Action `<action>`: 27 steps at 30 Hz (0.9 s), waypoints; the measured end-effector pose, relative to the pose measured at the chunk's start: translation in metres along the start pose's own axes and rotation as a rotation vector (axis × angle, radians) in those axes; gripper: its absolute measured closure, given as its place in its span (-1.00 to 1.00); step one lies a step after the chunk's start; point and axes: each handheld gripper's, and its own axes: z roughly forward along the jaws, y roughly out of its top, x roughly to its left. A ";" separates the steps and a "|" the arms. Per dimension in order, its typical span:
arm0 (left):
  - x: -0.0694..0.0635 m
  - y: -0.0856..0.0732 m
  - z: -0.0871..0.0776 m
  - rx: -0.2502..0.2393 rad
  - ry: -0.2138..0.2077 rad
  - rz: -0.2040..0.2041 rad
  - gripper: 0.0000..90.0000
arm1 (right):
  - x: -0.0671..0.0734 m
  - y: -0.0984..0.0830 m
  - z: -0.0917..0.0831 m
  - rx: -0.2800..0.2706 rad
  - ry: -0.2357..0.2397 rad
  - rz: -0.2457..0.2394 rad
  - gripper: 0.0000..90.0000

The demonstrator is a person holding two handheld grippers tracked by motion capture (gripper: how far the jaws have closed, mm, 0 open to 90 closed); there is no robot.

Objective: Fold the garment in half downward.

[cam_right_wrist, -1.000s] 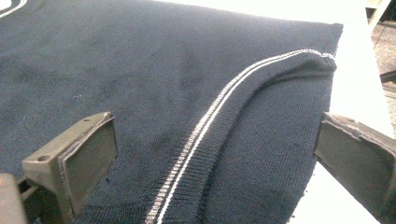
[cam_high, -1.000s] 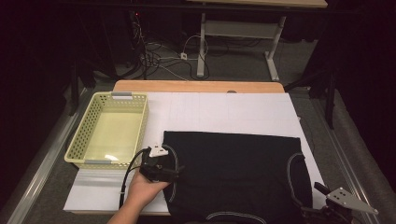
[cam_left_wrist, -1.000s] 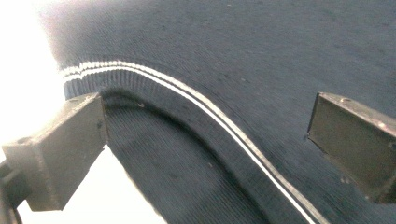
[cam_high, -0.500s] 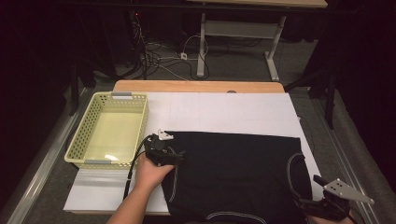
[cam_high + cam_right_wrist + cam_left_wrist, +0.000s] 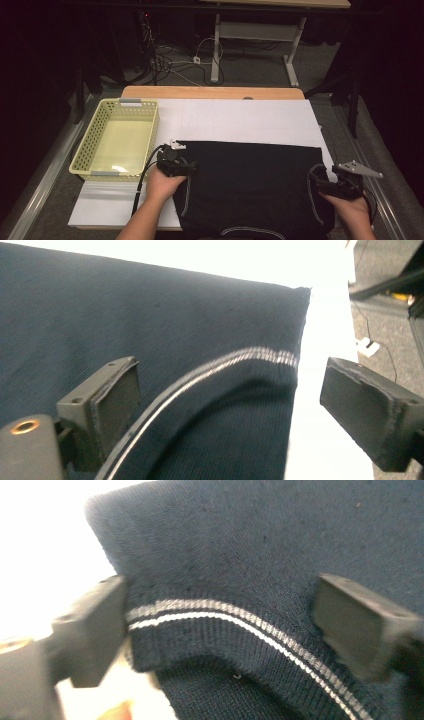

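A dark navy knit garment (image 5: 250,185) with a thin white stripe (image 5: 225,611) lies flat on the white table cover (image 5: 240,120). My left gripper (image 5: 187,167) sits at the garment's left edge. In the left gripper view the striped hem (image 5: 240,645) lies between the wide-apart jaws of the left gripper (image 5: 220,630), which have just been closing. My right gripper (image 5: 315,180) is at the garment's right edge. Its jaws have also just been closing; the right gripper (image 5: 230,410) straddles the striped edge of the garment (image 5: 125,315), pads not pressing.
A pale yellow mesh basket (image 5: 85,160) stands empty at the table's left. The wooden table edge (image 5: 210,92) runs along the back. Cables and desk legs sit on the floor beyond. Bare white cover lies behind the garment.
My right hand has come in from the lower right corner to the garment's right edge. My left hand has shifted a little forward and right along the left edge.
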 end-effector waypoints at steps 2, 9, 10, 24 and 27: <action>0.000 0.000 -0.001 -0.006 0.004 -0.007 -0.65 | -0.005 0.006 0.010 0.021 -0.001 0.027 -0.68; 0.001 -0.002 -0.003 -0.039 -0.014 -0.005 -0.19 | -0.019 0.020 0.036 0.086 -0.028 0.058 -0.59; 0.000 -0.002 -0.002 -0.042 -0.016 -0.006 -0.15 | -0.020 0.023 0.040 0.096 -0.033 0.058 -0.58; -0.006 -0.003 -0.002 -0.062 -0.085 0.024 0.55 | -0.014 0.026 0.049 0.114 0.103 -0.020 0.60; -0.008 -0.002 -0.005 -0.081 -0.090 0.031 0.58 | -0.014 0.025 0.047 0.110 0.133 -0.033 0.70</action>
